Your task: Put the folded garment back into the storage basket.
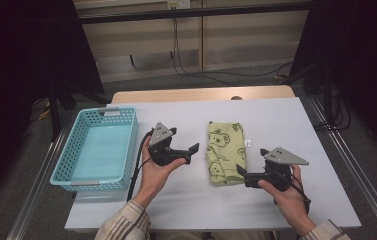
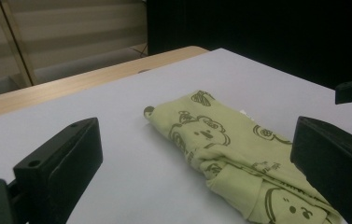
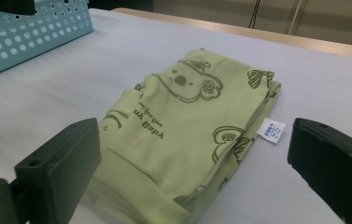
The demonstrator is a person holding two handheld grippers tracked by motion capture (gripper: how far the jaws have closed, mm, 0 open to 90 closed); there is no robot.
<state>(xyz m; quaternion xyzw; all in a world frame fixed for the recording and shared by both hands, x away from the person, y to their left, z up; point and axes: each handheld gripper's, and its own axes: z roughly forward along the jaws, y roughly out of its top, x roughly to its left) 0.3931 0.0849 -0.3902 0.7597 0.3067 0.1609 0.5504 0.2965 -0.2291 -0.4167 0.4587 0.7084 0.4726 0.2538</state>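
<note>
Folded green koala-print cloth lies on the worktop, not yet in the blue basket; my left gripper and right gripper flank it, wide open, empty.

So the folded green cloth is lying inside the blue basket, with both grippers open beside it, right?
Not quite: the folded green cloth lies on the table, apart from the blue basket, as the high view shows. The left gripper and right gripper are open beside it.

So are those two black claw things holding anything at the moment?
No, nothing. The left gripper and the right gripper are both open, one on each side of the folded green cloth, not touching it.
</note>
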